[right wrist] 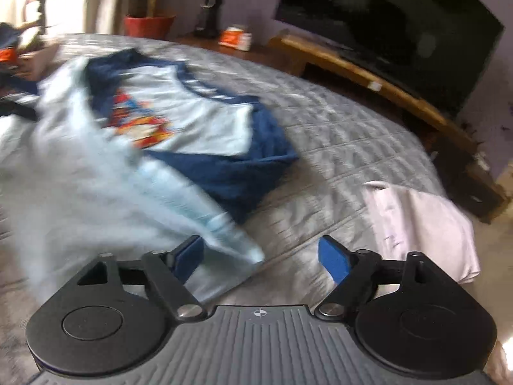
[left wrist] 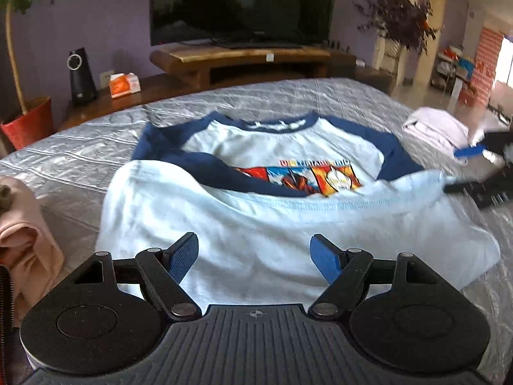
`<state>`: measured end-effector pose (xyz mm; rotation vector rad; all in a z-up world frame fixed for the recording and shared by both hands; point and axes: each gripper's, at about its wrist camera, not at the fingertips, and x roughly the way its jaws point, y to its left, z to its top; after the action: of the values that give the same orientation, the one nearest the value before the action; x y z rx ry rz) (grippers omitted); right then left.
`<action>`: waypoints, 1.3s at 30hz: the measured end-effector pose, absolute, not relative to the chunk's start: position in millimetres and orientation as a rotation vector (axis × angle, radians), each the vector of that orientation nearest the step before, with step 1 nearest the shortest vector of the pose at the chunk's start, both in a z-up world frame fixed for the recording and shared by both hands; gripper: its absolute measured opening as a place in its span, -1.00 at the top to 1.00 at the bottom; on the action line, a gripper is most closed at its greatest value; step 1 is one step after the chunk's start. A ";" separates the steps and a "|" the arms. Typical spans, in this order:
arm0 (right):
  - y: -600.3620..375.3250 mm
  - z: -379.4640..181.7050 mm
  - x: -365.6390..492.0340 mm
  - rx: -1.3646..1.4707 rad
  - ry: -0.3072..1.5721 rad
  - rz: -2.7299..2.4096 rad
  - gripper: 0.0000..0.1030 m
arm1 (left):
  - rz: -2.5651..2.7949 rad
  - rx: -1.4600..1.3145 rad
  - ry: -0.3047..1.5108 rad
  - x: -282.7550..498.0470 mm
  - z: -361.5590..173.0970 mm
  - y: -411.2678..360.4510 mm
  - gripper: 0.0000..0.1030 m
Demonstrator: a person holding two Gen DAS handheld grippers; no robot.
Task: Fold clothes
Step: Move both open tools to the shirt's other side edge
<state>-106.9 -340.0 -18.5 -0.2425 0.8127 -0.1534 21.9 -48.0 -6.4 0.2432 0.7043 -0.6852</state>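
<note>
A light blue T-shirt point(left wrist: 250, 224) with navy sleeves and a colourful cartoon print lies on the grey quilted bed point(left wrist: 80, 160). Its lower part is folded up over the bottom of the print. My left gripper point(left wrist: 254, 240) hovers open over the shirt's near folded edge, with nothing between its fingers. In the right wrist view the same shirt point(right wrist: 96, 176) is blurred, and its near right corner lies below my right gripper point(right wrist: 259, 243). That gripper stands open, its pads apart from the cloth. It also shows blurred at the right edge of the left wrist view.
A folded pale garment point(right wrist: 423, 224) lies on the bed right of the shirt, and a pink garment point(left wrist: 25, 240) lies at its left. Beyond the bed stand a wooden TV bench point(left wrist: 243, 61) with a television, a black speaker point(left wrist: 81, 77), a tissue box and a red plant pot point(left wrist: 29, 122).
</note>
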 end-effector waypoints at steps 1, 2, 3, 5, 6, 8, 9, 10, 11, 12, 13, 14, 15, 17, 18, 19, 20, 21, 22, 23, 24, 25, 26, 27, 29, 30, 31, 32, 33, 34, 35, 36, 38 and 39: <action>-345.8 -18.9 -101.3 -0.224 0.812 -0.191 -0.62 | -0.683 0.255 0.706 21.3 -8.2 -50.6 -0.59; -352.8 -18.1 -96.8 -0.172 0.811 -0.216 -0.61 | -0.679 0.261 0.708 20.4 -9.2 -50.4 -0.59; -358.5 -16.0 -94.3 -0.117 0.807 -0.224 -0.55 | -0.674 0.267 0.711 21.0 -11.1 -51.1 -0.59; -354.9 -9.1 -97.7 -0.114 0.777 -0.222 -0.54 | -0.660 0.277 0.720 22.3 -13.6 -49.6 -0.59; -350.6 -5.1 -100.3 -0.127 0.757 -0.218 -0.55 | -0.652 0.282 0.725 23.1 -14.8 -48.7 -0.59; -335.6 -0.2 -104.8 -0.176 0.738 -0.191 -0.56 | -0.633 0.291 0.746 26.2 -18.3 -46.8 -0.60; -325.0 1.0 -106.3 -0.208 0.724 -0.151 -0.58 | -0.626 0.292 0.750 27.2 -19.6 -46.1 -0.60; -313.3 1.7 -107.3 -0.239 0.709 -0.101 -0.64 | -0.625 0.293 0.749 27.2 -19.4 -45.7 -0.60; -299.6 1.1 -106.1 -0.270 0.695 -0.036 -0.66 | -0.626 0.293 0.747 27.0 -19.1 -45.4 -0.60; -286.9 -1.4 -102.0 -0.307 0.696 0.014 -0.67 | -0.625 0.294 0.746 26.8 -18.5 -45.4 -0.60; -276.3 -5.2 -96.3 -0.343 0.707 0.050 -0.67 | -0.625 0.298 0.745 26.3 -18.5 -45.4 -0.60; -265.8 -9.0 -90.6 -0.379 0.718 0.085 -0.66 | -0.626 0.302 0.744 25.9 -18.7 -45.1 -0.60; -255.2 -12.8 -85.0 -0.415 0.728 0.121 -0.58 | -0.626 0.306 0.743 25.5 -19.0 -44.9 -0.60; -246.3 -19.9 -75.6 -0.445 0.755 0.164 -0.16 | -0.623 0.308 0.739 25.2 -19.0 -43.7 -0.60; -244.8 -23.4 -71.4 -0.450 0.770 0.177 0.08 | -0.619 0.305 0.737 25.7 -18.5 -42.8 -0.60; -245.1 -25.7 -67.5 -0.447 0.781 0.186 0.08 | -0.614 0.302 0.735 26.3 -18.0 -41.8 -0.60; -248.8 -25.7 -63.9 -0.427 0.784 0.184 0.08 | -0.609 0.295 0.734 27.4 -17.5 -40.4 -0.60; -253.0 -25.2 -60.3 -0.403 0.791 0.187 0.08 | -0.601 0.287 0.733 28.4 -17.0 -38.8 -0.60; -258.1 -23.4 -56.5 -0.366 0.805 0.198 0.07 | -0.596 0.281 0.733 29.0 -16.5 -37.5 -0.60; -262.1 -21.3 -53.6 -0.337 0.815 0.210 0.13 | -0.593 0.274 0.732 29.7 -15.8 -36.1 -0.60; -264.8 -19.6 -51.7 -0.321 0.827 0.224 0.50 | -0.590 0.269 0.732 30.2 -15.2 -35.2 -0.60; -266.3 -18.1 -50.4 -0.312 0.836 0.236 0.71 | -0.588 0.265 0.732 30.7 -14.8 -34.4 -0.60; -265.5 -17.0 -50.2 -0.315 0.841 0.246 0.73 | -0.588 0.266 0.734 30.9 -14.9 -34.6 -0.60; -264.8 -15.8 -49.9 -0.319 0.846 0.257 0.80 | -0.587 0.267 0.736 31.1 -15.0 -34.8 -0.60; -263.5 -12.7 -49.0 -0.325 0.851 0.273 0.84 | -0.585 0.272 0.736 30.3 -15.4 -35.7 -0.60; -263.6 -9.1 -47.3 -0.326 0.842 0.273 0.87 | -0.585 0.274 0.732 29.7 -14.9 -36.1 -0.60; -263.8 -5.6 -45.7 -0.327 0.832 0.272 0.88 | -0.582 0.271 0.725 29.2 -13.9 -35.9 -0.60; -264.5 -1.2 -43.9 -0.326 0.819 0.268 0.88 | -0.579 0.264 0.716 28.9 -12.5 -35.2 -0.60; -266.4 3.9 -41.1 -0.322 0.804 0.259 0.88 | -0.574 0.254 0.707 29.1 -10.6 -34.0 -0.60; -268.0 7.4 -37.6 -0.326 0.796 0.251 0.88 | -0.568 0.243 0.699 29.3 -8.9 -32.8 -0.60; -268.8 9.5 -34.6 -0.338 0.790 0.241 0.88 | -0.560 0.232 0.694 30.2 -7.6 -31.3 -0.60; -269.0 10.3 -32.9 -0.350 0.784 0.230 0.89 | -0.555 0.223 0.695 31.1 -6.8 -30.1 -0.61; -269.2 6.5 -30.0 -0.363 0.815 0.229 0.88 | -0.554 0.217 0.708 33.1 -7.7 -29.0 -0.61; -268.1 -0.8 -28.0 -0.383 0.869 0.238 0.88 | -0.552 0.232 0.723 33.7 -10.1 -30.3 -0.61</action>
<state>-28.0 -268.1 -0.8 -0.3826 0.8693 0.2381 33.7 -30.3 -10.1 0.2321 0.7226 -0.5516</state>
